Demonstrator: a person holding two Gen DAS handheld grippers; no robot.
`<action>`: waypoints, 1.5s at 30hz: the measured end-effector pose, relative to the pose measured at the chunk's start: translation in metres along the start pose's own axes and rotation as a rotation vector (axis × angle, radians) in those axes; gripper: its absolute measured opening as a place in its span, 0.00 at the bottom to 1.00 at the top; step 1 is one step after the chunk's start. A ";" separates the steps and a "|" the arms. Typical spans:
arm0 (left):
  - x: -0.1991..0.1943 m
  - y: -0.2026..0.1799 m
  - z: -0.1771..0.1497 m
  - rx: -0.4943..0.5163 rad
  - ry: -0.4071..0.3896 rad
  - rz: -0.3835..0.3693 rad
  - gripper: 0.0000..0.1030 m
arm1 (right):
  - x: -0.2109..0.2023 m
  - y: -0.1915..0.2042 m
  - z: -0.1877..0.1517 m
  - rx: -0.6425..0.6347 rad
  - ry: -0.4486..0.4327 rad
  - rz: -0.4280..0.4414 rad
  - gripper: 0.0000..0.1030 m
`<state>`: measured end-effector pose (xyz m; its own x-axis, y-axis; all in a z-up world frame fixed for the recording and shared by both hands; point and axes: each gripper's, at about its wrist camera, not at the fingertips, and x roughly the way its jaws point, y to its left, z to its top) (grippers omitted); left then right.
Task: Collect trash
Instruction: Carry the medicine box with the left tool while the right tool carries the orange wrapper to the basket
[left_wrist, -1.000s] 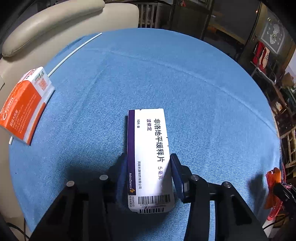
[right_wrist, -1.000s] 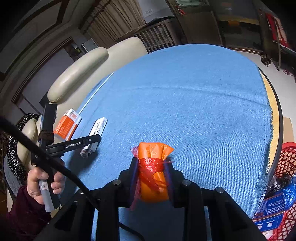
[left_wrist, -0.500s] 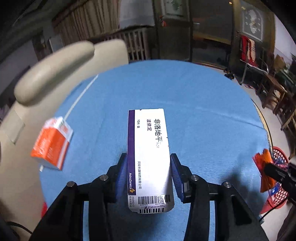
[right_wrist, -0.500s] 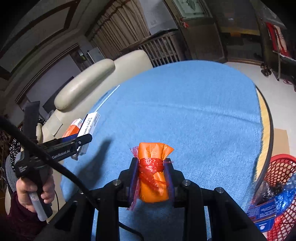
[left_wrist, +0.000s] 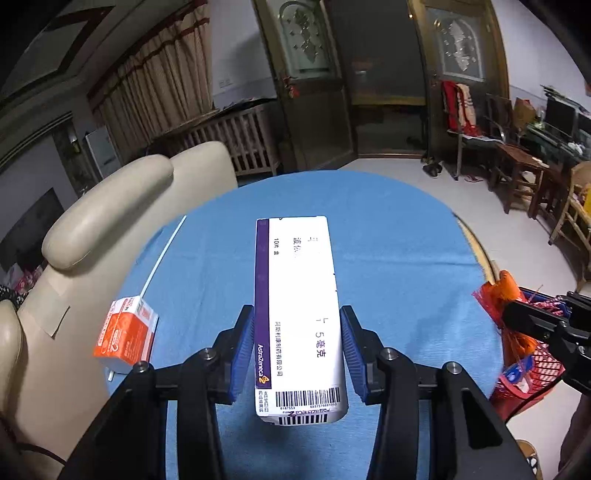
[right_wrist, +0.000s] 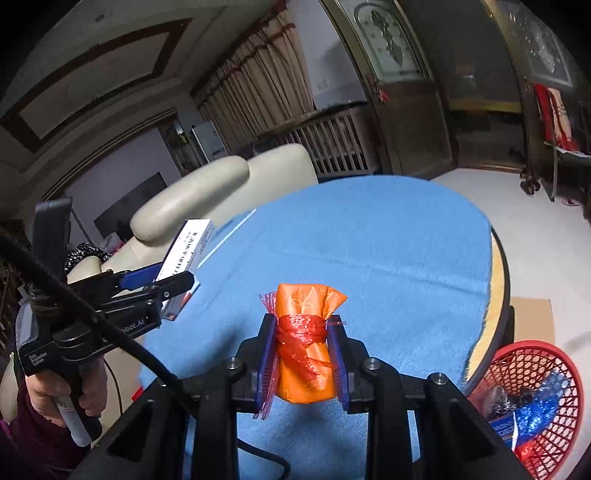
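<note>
Above the round table with its blue cloth (left_wrist: 388, 236), the left gripper (left_wrist: 298, 343) clamps a white medicine box (left_wrist: 299, 314) with a purple stripe, its blue pads pressed to the box's long sides and the box held clear of the cloth. From the right wrist view, the right gripper (right_wrist: 303, 360) is closed on an orange packet (right_wrist: 304, 347) tied with red mesh, also held off the table. On the cloth's left edge lies an orange-and-white carton (left_wrist: 125, 338), and just past it a thin white straw (left_wrist: 164, 254) runs along the rim. Beside that edge stands a cream padded armchair (left_wrist: 107, 218), close against the table. A red mesh basket (right_wrist: 535, 402) sits on the floor below the table's right rim, already holding blue wrappers (right_wrist: 539, 410) and a printed box; the table's wooden edge overlaps its near side in the right wrist view. A hand (right_wrist: 70, 395) in a dark red sleeve grips the left tool's handle, with a black cable (right_wrist: 110, 332) crossing in front. Farther back are wooden chairs (left_wrist: 517, 173) and a dark doorway.
</note>
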<state>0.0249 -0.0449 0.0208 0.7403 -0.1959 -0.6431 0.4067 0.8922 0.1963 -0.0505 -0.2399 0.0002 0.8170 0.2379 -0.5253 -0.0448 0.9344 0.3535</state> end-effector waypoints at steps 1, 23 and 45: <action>-0.004 -0.003 0.000 0.006 -0.006 0.000 0.46 | -0.004 0.001 0.000 -0.003 -0.007 -0.001 0.29; -0.036 -0.035 0.002 0.105 -0.078 -0.002 0.46 | -0.066 -0.009 -0.008 0.034 -0.090 -0.032 0.29; -0.048 -0.069 0.002 0.191 -0.092 -0.031 0.46 | -0.108 -0.022 -0.018 0.083 -0.145 -0.059 0.29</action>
<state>-0.0377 -0.0981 0.0398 0.7682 -0.2663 -0.5822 0.5175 0.7937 0.3198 -0.1481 -0.2813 0.0352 0.8914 0.1369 -0.4321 0.0485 0.9190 0.3912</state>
